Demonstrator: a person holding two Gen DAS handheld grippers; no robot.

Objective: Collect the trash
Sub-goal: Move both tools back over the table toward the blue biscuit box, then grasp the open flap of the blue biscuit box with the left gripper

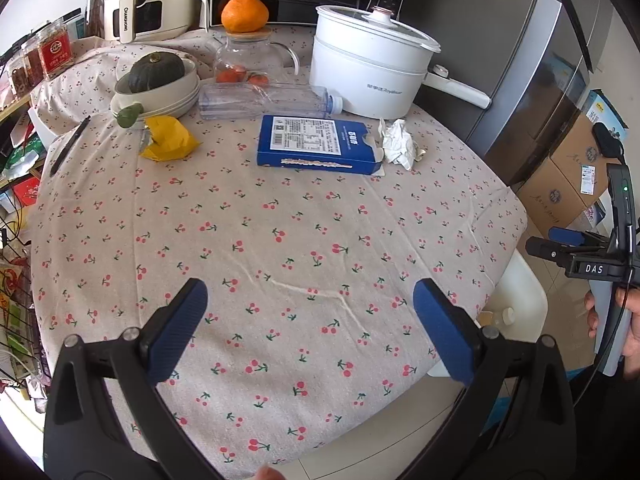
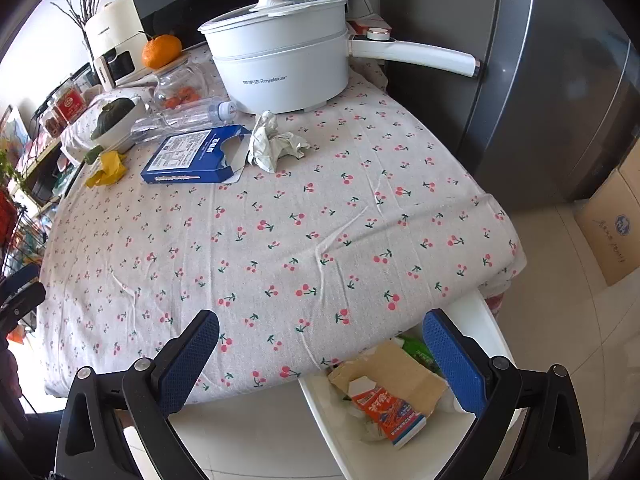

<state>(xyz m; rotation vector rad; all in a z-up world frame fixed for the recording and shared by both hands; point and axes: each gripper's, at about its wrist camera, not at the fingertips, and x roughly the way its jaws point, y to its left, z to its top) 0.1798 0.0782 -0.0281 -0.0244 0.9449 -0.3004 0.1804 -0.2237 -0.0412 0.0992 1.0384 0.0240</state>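
Note:
On the cherry-print tablecloth [image 1: 260,240] lie a torn blue box [image 1: 318,145], a crumpled white paper [image 1: 398,142], an empty clear plastic bottle [image 1: 266,101] and a yellow wrapper [image 1: 168,138]. They also show in the right wrist view: the blue box [image 2: 194,157], the crumpled paper [image 2: 272,143], the bottle [image 2: 180,118], the yellow wrapper [image 2: 107,168]. A white bin [image 2: 494,332] with a carton and cardboard stands below the table's near right corner. My left gripper [image 1: 310,320] is open and empty over the near table. My right gripper [image 2: 320,350] is open and empty above the table edge and bin.
A white electric pot [image 1: 368,72] stands at the back right, a glass jar with an orange [image 1: 244,50] and bowls with a green squash [image 1: 158,84] at the back left. A pen [image 1: 68,146] lies at the left edge. A grey fridge [image 2: 540,80] and cardboard boxes [image 1: 568,176] stand right.

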